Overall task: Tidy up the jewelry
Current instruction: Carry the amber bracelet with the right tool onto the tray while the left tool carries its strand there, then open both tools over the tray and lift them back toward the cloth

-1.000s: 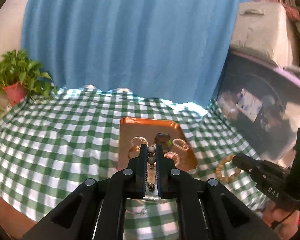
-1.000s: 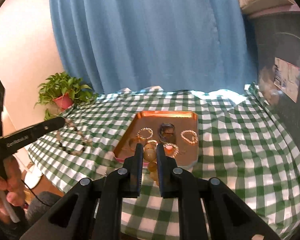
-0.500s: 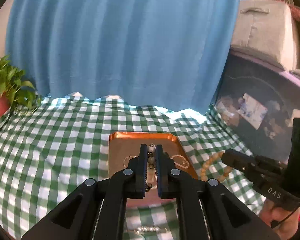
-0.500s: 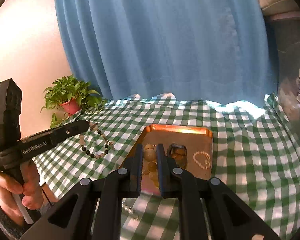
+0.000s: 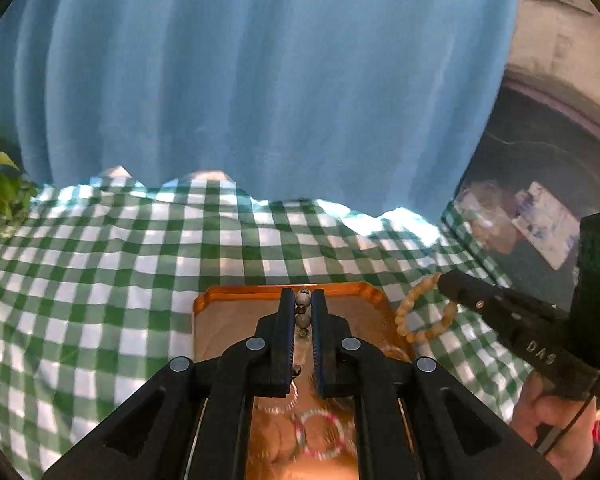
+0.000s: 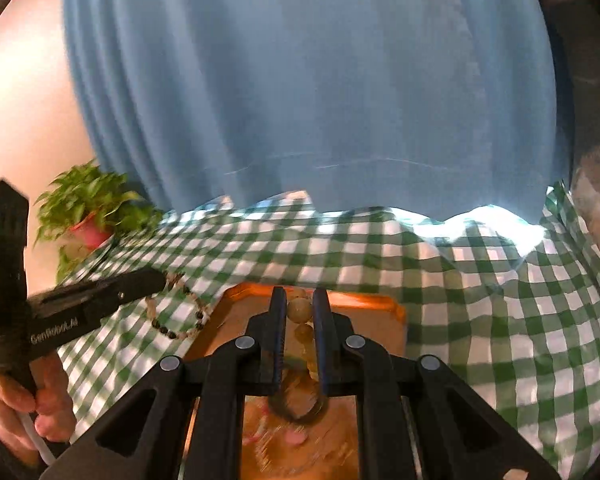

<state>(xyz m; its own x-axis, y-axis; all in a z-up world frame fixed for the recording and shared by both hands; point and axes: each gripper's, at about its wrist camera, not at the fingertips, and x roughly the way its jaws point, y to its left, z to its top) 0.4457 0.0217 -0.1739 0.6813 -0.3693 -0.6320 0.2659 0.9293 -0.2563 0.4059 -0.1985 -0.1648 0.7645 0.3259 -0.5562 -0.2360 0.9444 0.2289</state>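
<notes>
We bring both grippers forward and lower over the orange tray (image 5: 204, 300), which now fills the bottom of each view instead of lying ahead. The potted plant (image 6: 88, 216) slides toward the left edge. The loose pieces in the tray now sit under the gripper bodies, blurred.

I see tablecloth (image 5: 100, 280) in green-and-white check. Curtain (image 5: 260, 80) behind it plain blue. Tray (image 5: 244, 296) copper-orange, shiny. My left gripper (image 5: 303, 300) black, holding grey-and-dark bead bracelet (image 6: 180, 312). My right gripper (image 6: 300, 300) black, holding tan bead bracelet (image 5: 420, 316). Plant (image 6: 88, 200) green-leaved, in red pot (image 6: 90, 232). Blurred pink-and-white ring (image 5: 324, 432) in tray.
</notes>
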